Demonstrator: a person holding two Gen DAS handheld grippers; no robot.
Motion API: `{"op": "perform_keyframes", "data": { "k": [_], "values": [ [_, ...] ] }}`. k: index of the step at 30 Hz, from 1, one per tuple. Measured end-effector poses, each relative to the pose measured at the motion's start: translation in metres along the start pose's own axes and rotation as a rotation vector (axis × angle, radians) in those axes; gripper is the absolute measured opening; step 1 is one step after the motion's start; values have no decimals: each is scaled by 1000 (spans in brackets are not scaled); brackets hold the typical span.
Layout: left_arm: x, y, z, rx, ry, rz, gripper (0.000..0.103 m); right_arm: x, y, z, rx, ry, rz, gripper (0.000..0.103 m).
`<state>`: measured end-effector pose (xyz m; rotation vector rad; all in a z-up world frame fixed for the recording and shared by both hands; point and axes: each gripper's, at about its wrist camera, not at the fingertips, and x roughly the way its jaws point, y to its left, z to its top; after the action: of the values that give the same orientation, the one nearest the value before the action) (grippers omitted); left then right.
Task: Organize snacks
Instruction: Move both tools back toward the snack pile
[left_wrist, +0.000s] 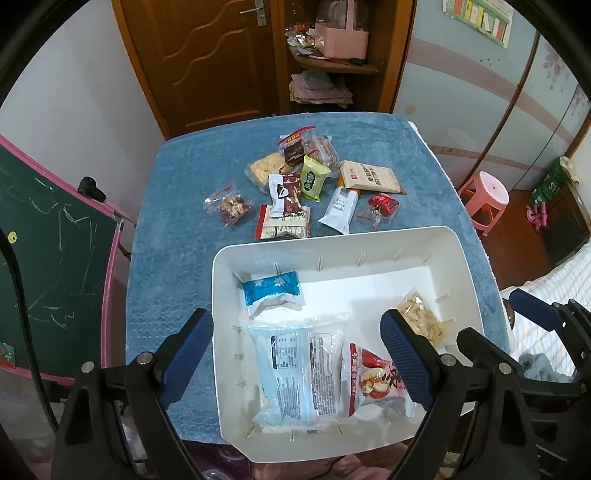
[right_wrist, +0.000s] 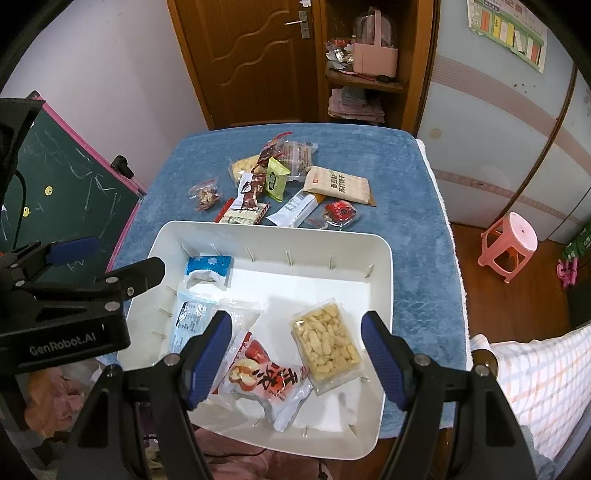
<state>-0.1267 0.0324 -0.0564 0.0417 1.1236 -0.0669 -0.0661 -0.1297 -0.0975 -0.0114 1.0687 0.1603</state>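
On the blue towel-covered table (left_wrist: 177, 229), the white bin (left_wrist: 465, 266) sits at the near edge, with the loose snacks lying in a cluster just beyond its far rim.

Left to right across that cluster: a clear nut packet (left_wrist: 229, 206) lies apart at the left; a red-and-cream packet (left_wrist: 284, 223) lies just beside the bin's far wall; a green packet (left_wrist: 313, 178) sits mid-cluster; a white stick pack (left_wrist: 339, 208) points its long axis toward the bin; a tan cracker pack (left_wrist: 369, 176) lies crosswise; a small red sweet (left_wrist: 384, 205) is at the right.

The bin already holds a blue packet (left_wrist: 271, 291), a pale blue pack (left_wrist: 284, 373), a red-print bag (left_wrist: 373, 380) and a puffed-snack packet (right_wrist: 327, 341).

The left gripper (left_wrist: 295, 354) hangs over the bin's left half, fingers wide apart, holding nothing. The right gripper (right_wrist: 295, 354) hangs over the right half, fingers likewise apart and empty.

Every remaining snack lies forward of both sets of fingers, past the far rim. Judged by position, the left gripper is nearer the nut packet; the right is nearer the red sweet.
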Motion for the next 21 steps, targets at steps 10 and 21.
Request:
{"op": "perform_keyframes", "data": {
  "k": [10, 21],
  "values": [
    [7, 16, 18, -19, 4, 1, 91, 10, 9, 19, -13, -5, 13, 73],
    [9, 60, 65, -72, -78, 76, 91, 29, -7, 57, 59, -23, 18, 73]
  ]
}}
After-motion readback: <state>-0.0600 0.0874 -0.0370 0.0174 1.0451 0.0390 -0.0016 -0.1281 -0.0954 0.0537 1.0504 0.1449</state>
